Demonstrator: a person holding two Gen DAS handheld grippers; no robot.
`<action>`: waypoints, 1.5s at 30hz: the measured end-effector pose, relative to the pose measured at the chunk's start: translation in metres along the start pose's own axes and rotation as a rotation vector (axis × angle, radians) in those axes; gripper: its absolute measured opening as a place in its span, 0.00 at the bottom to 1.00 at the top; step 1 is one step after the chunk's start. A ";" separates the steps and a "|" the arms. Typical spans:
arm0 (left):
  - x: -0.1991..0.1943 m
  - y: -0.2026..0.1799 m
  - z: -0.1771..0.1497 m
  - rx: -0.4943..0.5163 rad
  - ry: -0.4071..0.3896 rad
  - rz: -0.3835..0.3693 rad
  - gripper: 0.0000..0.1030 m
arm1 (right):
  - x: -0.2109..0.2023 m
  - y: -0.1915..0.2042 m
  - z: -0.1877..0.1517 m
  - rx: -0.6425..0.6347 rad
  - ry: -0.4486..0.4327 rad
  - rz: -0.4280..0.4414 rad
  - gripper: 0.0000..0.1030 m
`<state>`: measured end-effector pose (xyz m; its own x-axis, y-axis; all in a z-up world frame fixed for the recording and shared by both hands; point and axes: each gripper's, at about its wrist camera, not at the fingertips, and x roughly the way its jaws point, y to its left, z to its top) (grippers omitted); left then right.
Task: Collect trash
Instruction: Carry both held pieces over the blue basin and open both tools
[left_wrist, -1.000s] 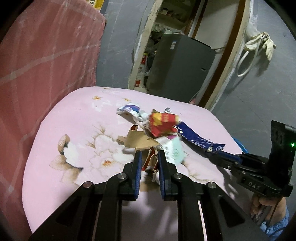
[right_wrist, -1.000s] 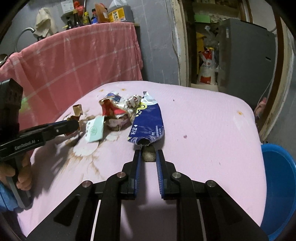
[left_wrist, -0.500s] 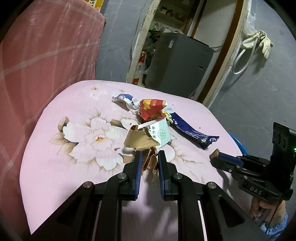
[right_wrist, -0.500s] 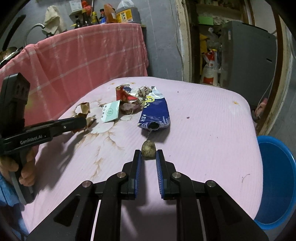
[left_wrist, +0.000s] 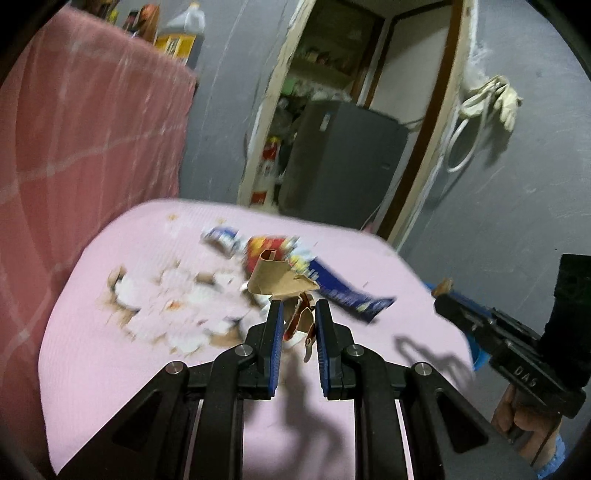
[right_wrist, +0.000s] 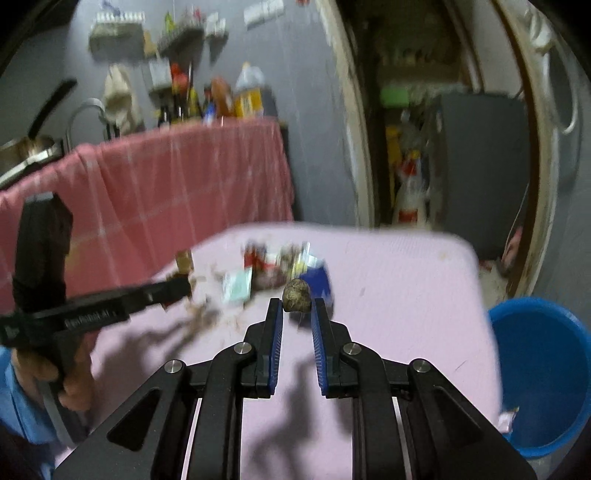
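Carrying step: the left claw (left_wrist: 298, 314) pinches brown cardboard scrap (left_wrist: 279, 282), the right claw (right_wrist: 297, 312) pinches a small lump (right_wrist: 296, 299), both above the counter (right_wrist: 406, 277). Next, I judge, drop them into the blue bucket (right_wrist: 543, 376) beside the counter.

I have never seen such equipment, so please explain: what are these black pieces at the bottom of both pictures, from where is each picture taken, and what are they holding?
There is no robot here. A person holds a hand-operated gripper in each hand, and each carries a camera looking along its two fingers.

Seen from its own camera, the left gripper is shut on a torn brown cardboard scrap; the right gripper shows at the side.

Seen from its own camera, the right gripper is shut on a small brownish lump; I cannot tell what it is.

Both hang above a pink floral cloth, where a blue wrapper and other blurred trash lie. A blue bucket stands beside it.
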<state>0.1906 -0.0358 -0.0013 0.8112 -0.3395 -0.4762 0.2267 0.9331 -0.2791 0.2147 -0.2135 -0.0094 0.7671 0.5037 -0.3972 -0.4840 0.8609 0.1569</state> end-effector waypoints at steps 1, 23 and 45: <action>-0.002 -0.005 0.003 0.005 -0.023 -0.009 0.13 | -0.009 0.001 0.004 -0.011 -0.048 -0.018 0.13; 0.042 -0.146 0.048 0.175 -0.191 -0.262 0.13 | -0.113 -0.081 0.015 0.021 -0.425 -0.442 0.13; 0.177 -0.212 0.027 0.137 0.226 -0.358 0.17 | -0.095 -0.178 -0.026 0.269 -0.217 -0.517 0.14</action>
<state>0.3007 -0.2908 -0.0039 0.5335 -0.6474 -0.5443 0.5538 0.7537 -0.3538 0.2168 -0.4164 -0.0228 0.9558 -0.0043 -0.2941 0.0743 0.9710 0.2273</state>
